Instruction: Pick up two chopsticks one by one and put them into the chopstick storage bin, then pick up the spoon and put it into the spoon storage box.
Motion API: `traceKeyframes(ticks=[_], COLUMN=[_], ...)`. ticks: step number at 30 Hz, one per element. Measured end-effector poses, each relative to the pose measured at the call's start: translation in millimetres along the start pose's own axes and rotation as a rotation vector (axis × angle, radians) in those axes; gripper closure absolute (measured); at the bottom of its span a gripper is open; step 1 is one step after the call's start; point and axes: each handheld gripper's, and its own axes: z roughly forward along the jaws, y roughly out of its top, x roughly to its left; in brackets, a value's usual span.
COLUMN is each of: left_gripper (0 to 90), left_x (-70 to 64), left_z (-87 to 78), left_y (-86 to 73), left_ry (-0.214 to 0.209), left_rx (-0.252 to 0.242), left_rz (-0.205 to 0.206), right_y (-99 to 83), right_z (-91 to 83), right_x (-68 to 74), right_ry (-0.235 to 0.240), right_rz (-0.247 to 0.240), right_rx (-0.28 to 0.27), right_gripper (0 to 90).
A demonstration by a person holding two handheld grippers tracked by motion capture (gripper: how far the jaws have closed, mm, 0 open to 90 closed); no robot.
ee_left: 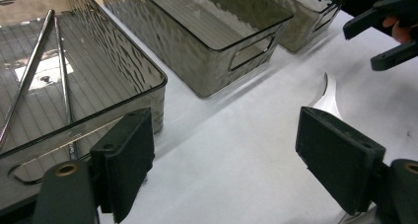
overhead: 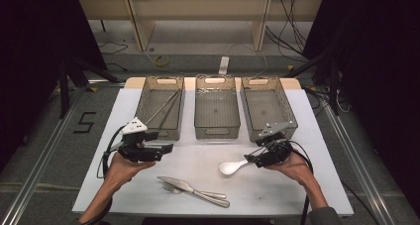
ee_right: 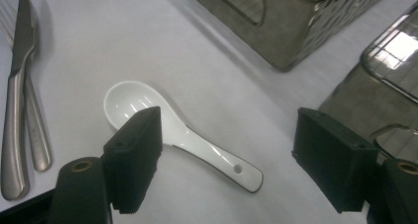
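Observation:
A white ceramic spoon [overhead: 233,167] lies on the white mat [overhead: 198,155], bowl to the left. My right gripper [overhead: 252,158] hovers open just right of its handle; in the right gripper view the spoon [ee_right: 182,135] lies between and below the spread jaws of the right gripper [ee_right: 226,135]. My left gripper [overhead: 167,148] is open with nothing in it, in front of the left bin [overhead: 161,106], which holds metal chopsticks [overhead: 166,105]. The left gripper view has its gripper [ee_left: 229,150] open over bare mat, with the chopsticks [ee_left: 29,71] in the bin.
Three smoky clear bins stand in a row at the back: the left one, a middle bin [overhead: 216,111] and a right bin [overhead: 267,108]. A knife [overhead: 185,185] and fork [overhead: 171,188] lie together near the mat's front edge.

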Motion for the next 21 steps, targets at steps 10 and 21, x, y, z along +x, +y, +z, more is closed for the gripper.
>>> traceKeyframes(ticks=[10, 21], left_gripper=[21.2, 19.9], left_x=[-7.0, -12.6], left_z=[-1.9, -4.5], left_y=[-9.0, -16.8], left_ry=[-0.004, -0.014], left_rx=[-0.014, -0.005], left_rz=[0.001, 0.003], right_y=[3.3, 5.0], right_z=[19.9, 36.7], right_x=[7.9, 15.6], right_ry=[0.023, 0.036], right_rz=[-0.082, -0.168], right_rx=[0.099, 0.173], right_gripper=[28.4, 28.6])
